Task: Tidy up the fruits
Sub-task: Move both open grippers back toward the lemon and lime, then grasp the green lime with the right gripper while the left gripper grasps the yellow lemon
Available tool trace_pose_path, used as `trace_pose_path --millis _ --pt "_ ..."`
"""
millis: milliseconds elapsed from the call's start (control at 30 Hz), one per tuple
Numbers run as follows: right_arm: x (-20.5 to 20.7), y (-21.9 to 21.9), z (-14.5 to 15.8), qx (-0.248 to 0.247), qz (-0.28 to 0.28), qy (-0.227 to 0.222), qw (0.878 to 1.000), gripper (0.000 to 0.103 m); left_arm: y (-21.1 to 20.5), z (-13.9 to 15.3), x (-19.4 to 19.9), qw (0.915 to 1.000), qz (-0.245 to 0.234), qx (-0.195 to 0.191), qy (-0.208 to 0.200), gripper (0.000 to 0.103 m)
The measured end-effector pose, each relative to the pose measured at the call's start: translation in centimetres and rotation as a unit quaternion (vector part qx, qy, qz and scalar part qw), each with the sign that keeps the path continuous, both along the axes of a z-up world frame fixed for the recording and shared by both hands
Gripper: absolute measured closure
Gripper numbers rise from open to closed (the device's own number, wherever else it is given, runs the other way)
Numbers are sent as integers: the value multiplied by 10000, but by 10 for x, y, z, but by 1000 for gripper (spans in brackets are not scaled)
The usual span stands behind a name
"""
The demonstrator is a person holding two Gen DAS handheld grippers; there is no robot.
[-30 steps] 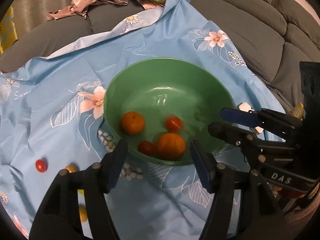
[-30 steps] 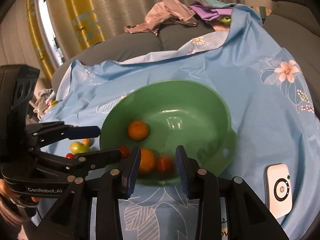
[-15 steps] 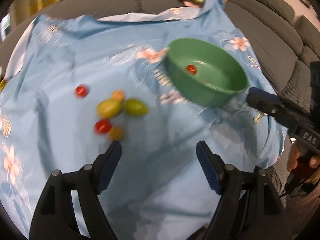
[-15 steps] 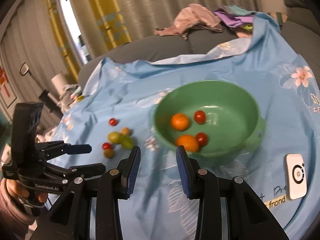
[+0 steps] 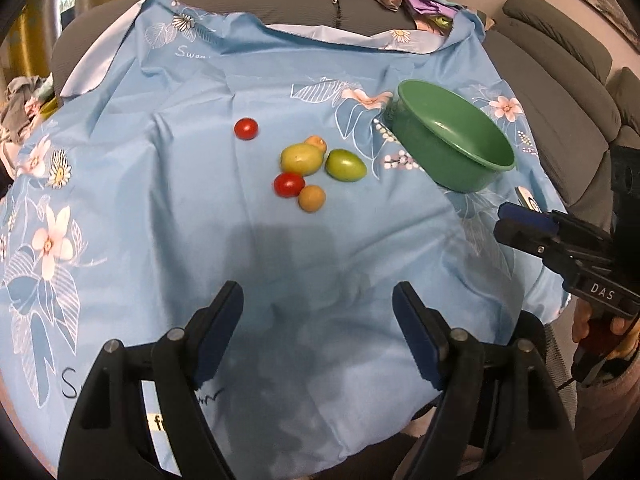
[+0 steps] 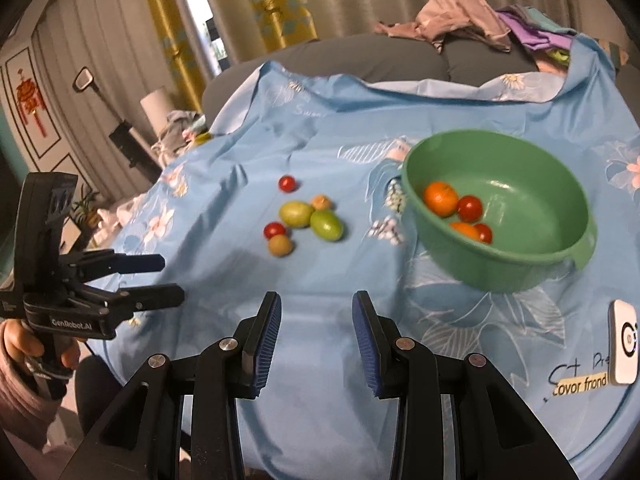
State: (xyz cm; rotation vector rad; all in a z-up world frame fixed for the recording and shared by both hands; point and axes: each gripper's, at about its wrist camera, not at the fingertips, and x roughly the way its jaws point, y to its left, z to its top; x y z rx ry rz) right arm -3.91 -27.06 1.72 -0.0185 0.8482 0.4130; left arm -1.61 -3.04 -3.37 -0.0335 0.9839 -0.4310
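right wrist view: four fruits sit in my green bowl (image 6: pixel 504 264), six loose fruits (image 6: pixel 304 216) wait mid-frame; both hand-held grippers (image 6: pixel 316 332) empty, left wide, right narrow.

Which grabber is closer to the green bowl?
Right. The right gripper hangs just in front of the green bowl, slightly to its left. The left gripper sits farther left, nearer the loose fruit.

We see a light blue cloth (image 5: pixel 160 184) printed with pink-white flowers, a green bowl (image 6: pixel 516 268) holding orange and red fruit, and at its nine o'clock red, yellow-green and tan fruit.
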Motion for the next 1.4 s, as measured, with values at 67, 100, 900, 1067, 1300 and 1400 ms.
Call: trace_pose_path --millis 67,100,900,1067,1300,1400 --pt "-3 -1 -2 -21 30 27 10000 66 3 -4 0 10000 13 -29 39 26" --pt "-3 0 -4 -44 36 56 10000 66 4 -5 0 10000 22 -38 50 26" --pt "80 63 -34 -726 322 42 9968 66 17 -16 40 9994 40 -310 168 26" --pt "112 73 -44 -1117 399 71 9929 66 18 -16 53 9994 18 -310 152 26" --pt "141 83 -67 -1611 570 415 9844 66 17 -19 69 9994 -25 -272 207 26" --pt "144 83 -72 -1596 622 524 9838 66 15 -21 76 9993 -14 -278 229 26"
